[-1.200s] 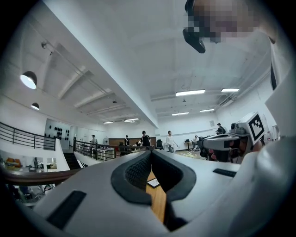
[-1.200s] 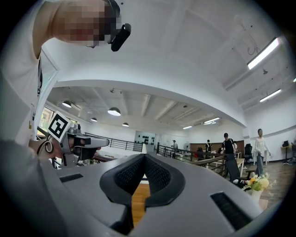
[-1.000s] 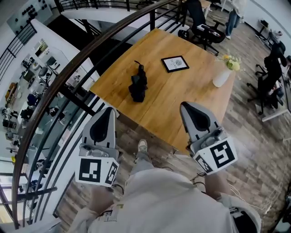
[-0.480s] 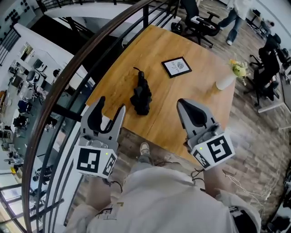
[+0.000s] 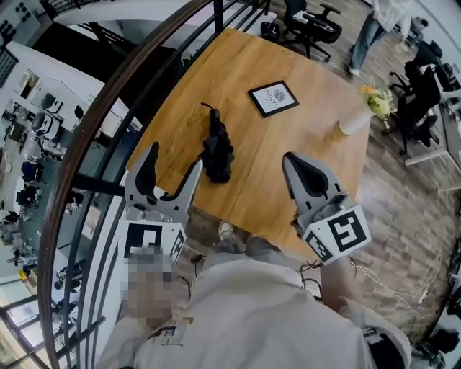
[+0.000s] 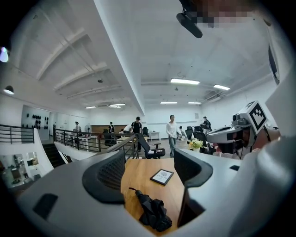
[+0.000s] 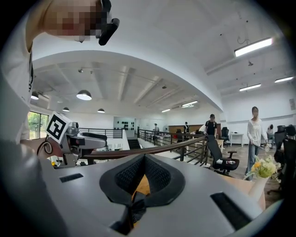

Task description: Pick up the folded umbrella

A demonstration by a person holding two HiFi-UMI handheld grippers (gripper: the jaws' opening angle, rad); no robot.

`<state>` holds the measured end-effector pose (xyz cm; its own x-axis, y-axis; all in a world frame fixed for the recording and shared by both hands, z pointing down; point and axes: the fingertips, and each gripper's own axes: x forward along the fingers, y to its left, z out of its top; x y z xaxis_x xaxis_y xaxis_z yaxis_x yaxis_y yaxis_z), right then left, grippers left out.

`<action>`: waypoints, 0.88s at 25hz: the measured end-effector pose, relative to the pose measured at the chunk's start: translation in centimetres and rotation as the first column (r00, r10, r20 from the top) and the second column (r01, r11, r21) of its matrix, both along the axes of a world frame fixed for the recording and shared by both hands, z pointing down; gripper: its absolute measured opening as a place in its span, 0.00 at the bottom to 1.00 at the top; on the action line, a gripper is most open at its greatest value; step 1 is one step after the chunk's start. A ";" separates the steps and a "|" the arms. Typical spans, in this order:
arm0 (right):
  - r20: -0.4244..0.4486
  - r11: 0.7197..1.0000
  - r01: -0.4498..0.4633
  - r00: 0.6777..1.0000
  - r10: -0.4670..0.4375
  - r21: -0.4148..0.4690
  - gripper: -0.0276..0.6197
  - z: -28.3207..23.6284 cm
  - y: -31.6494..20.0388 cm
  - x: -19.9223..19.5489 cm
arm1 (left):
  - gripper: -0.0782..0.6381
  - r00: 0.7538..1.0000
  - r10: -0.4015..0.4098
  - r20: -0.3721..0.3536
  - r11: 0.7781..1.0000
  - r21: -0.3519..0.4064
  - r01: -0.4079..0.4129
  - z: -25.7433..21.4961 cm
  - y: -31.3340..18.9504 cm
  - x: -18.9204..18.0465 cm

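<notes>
A black folded umbrella lies on the wooden table, near its left front edge. My left gripper hovers just short of that edge, a little left of the umbrella. Its jaws have just been opening and stand wide, with nothing between them. In the left gripper view the umbrella shows low between the spread jaws of that gripper, some way ahead. My right gripper is shut and empty, over the table's front edge to the right of the umbrella. Through the right gripper only a sliver of umbrella shows.
A black-framed card lies beyond the umbrella, and a white vase with flowers stands at the table's right edge. A curved railing runs close along the left side. Office chairs and a standing person are behind the table.
The left jaws went from shut to wide open. Both grippers moved forward toward the table's front edge. The umbrella has not moved on the table.
</notes>
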<state>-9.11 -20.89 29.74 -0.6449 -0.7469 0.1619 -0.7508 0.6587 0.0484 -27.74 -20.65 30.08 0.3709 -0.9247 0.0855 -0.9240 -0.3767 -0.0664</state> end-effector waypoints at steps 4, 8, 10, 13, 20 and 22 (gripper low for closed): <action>0.017 1.000 -0.002 1.000 0.003 -0.021 0.09 1.2 -1.6 1.3 | 0.58 1.000 0.003 0.014 0.999 -0.049 -0.002 1.6 -1.5 1.4; 0.017 0.999 0.011 1.000 -0.010 -0.037 0.09 2.1 -3.3 2.4 | 0.59 1.000 -0.009 0.024 0.995 -0.103 0.011 3.3 -3.4 2.6; 0.013 0.999 0.019 1.000 -0.019 -0.047 0.09 2.6 -4.1 2.6 | 0.59 1.000 -0.002 0.025 0.990 -0.143 0.006 4.6 -4.5 3.3; 0.011 0.997 0.035 0.999 -0.034 -0.064 0.09 3.5 -5.3 2.8 | 0.60 0.999 0.011 0.047 0.979 -0.202 -0.001 7.2 -6.6 4.5; -0.021 0.992 0.062 0.998 -0.064 -0.111 0.09 6.5 -7.7 2.8 | 0.61 0.999 0.015 0.049 0.934 -0.356 0.004 14.5 -11.2 5.9; -0.047 0.991 0.069 0.996 -0.075 -0.115 0.09 7.4 -8.2 2.7 | 0.61 0.998 0.010 0.057 0.918 -0.397 0.014 17.0 -12.2 6.0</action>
<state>-6.38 -29.06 37.13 -0.6848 -0.6740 0.2772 -0.6999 0.7142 0.0072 -21.73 -32.80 47.07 0.3529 -0.8108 0.4669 -0.9238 -0.3810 0.0366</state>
